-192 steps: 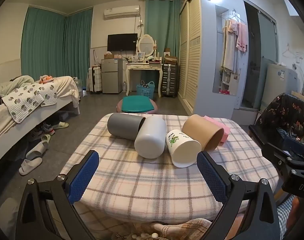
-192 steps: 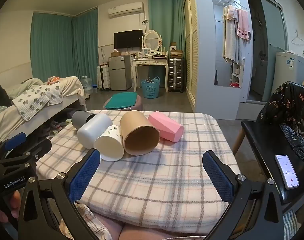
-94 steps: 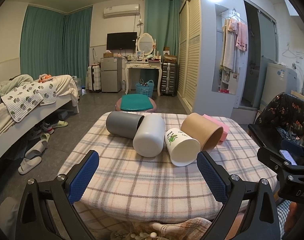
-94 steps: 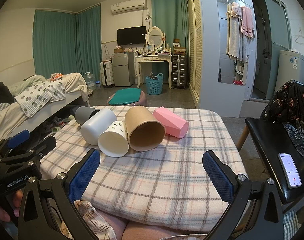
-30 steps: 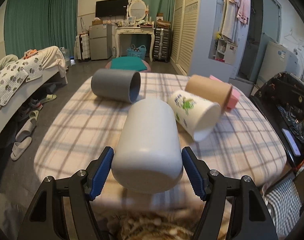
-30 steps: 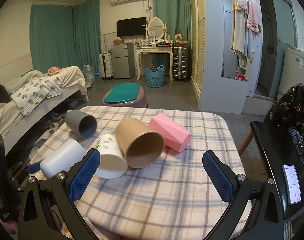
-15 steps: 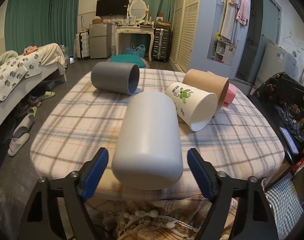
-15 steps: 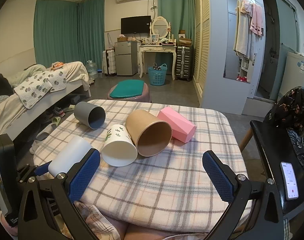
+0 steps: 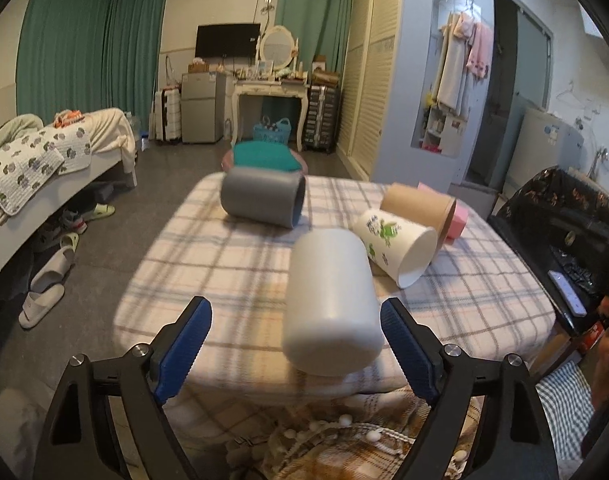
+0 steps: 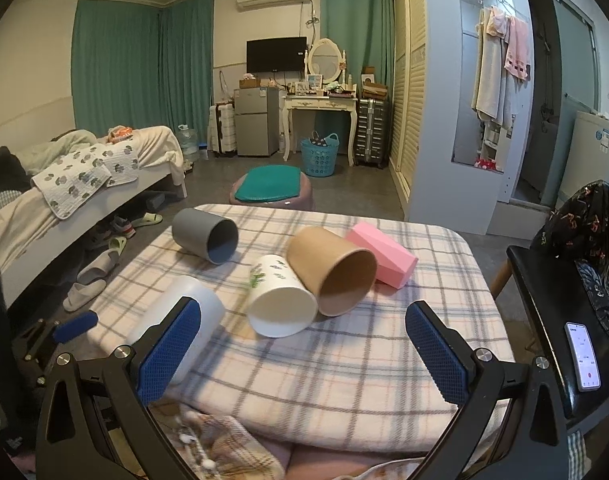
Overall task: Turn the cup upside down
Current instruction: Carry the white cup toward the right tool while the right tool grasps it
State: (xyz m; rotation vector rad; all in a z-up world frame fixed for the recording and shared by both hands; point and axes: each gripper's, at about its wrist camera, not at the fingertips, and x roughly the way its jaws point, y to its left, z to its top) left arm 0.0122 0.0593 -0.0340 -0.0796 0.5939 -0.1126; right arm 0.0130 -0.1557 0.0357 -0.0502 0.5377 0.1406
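1. Five cups lie on their sides on the plaid-covered table [image 10: 384,360]; none stands upright.
2. White plastic cup [image 9: 330,300] nearest the front edge, closed base toward the left wrist camera, body pointing away.
3. Left gripper [image 9: 294,350] spread wide around that cup's near end; the right blue pad [image 9: 408,354] sits just beside the cup wall, the left one well apart. Contact on the right side cannot be told.
4. Right gripper [image 10: 300,354] wide apart, nothing between its pads, hovering over the near table edge.
5. Grey cup [image 10: 206,240] far left, mouth facing right and near.
6. Printed paper cup [image 10: 282,300] touching the brown paper cup [image 10: 332,272], both mouths toward the near side.
7. Pink faceted cup [image 10: 382,256] just behind the brown one, far right.
8. Phone [image 10: 583,356] on a black seat at the right.
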